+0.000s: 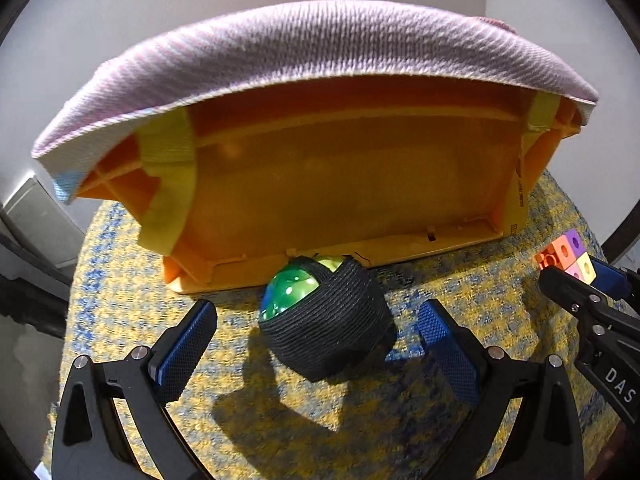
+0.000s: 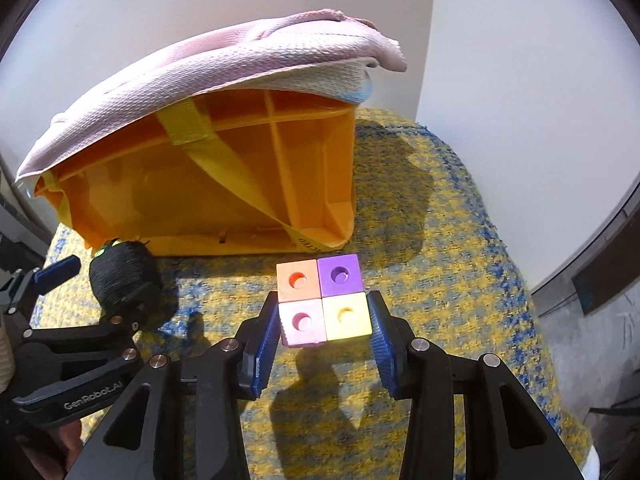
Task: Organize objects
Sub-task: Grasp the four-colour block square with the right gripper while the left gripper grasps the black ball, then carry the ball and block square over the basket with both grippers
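Cubes (image 2: 322,305) — four joined, pastel — sit on the tabletop (image 2: 440,240) between my right tool's (image 2: 324,324) pads, which touch but may not clamp. My left tool (image 1: 316,328) gapes around the black-wrapped ball (image 1: 324,316), gripping nothing. Neither is inside the orange bin (image 1: 340,184); sorting looks barely begun. Only the right view shows the bin's dividers.

The left hand-held gripper (image 1: 316,336) hangs wide open around a black rope-wrapped green ball (image 1: 324,316) lying against an orange bin (image 1: 352,184) draped with a pink towel (image 1: 300,52).
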Available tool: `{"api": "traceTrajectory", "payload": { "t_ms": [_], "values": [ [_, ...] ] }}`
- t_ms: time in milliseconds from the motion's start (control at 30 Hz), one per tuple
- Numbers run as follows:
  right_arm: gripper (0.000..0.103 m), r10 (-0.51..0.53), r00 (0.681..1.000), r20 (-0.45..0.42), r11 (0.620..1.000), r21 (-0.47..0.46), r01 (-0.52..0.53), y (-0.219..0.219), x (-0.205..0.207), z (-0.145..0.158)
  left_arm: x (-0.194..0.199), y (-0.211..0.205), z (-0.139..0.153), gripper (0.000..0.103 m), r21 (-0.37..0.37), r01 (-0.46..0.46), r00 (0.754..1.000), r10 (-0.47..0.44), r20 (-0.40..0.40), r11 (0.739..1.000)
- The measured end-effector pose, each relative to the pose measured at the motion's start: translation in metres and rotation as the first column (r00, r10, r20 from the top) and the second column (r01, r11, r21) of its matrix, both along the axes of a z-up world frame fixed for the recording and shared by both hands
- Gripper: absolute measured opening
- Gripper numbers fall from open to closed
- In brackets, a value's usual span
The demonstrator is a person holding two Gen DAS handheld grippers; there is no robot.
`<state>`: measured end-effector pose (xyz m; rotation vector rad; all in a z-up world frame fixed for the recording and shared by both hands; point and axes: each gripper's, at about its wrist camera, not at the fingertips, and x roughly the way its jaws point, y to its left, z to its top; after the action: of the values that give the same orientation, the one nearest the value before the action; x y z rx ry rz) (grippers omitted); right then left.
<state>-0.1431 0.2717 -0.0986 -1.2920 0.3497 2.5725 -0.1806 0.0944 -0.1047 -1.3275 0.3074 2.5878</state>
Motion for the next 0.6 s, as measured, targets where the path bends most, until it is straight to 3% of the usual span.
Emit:
{"api": "traceTrajectory", "payload": {
  "t_ms": [133,233,300,367,600],
  "values": [
    [0.042,-0.006,1.000,-0.003,1.000,-0.013,0.006,-0.011,0.004,0.003,-0.006,0.002,-0.005,0.099,0.010,-0.004,1.000,0.004,0.022,1.000],
    [0.042,-0.001,1.000,-0.005,1.000,-0.020,0.001,-0.005,-0.001,-0.013,-0.008,0.006,-0.008,0.089,0.003,0.008,0.999,-0.008,0.035,1.000],
    [0.042,0.000,1.000,-0.004,1.000,-0.023,0.000,-0.005,-0.003,-0.015,-0.007,0.008,-0.009,0.072,-0.012,0.012,0.999,-0.012,0.037,1.000],
    [0.042,0.000,1.000,-0.002,1.000,-0.026,0.000,-0.002,-0.001,-0.016,-0.006,0.008,-0.009,0.066,-0.022,0.004,0.999,-0.003,0.035,1.000],
    [0.042,0.000,1.000,-0.006,0.999,-0.034,0.000,-0.007,0.000,-0.016,-0.002,0.004,-0.006,0.063,-0.015,-0.007,0.999,0.008,0.036,1.000]
  ]
}}
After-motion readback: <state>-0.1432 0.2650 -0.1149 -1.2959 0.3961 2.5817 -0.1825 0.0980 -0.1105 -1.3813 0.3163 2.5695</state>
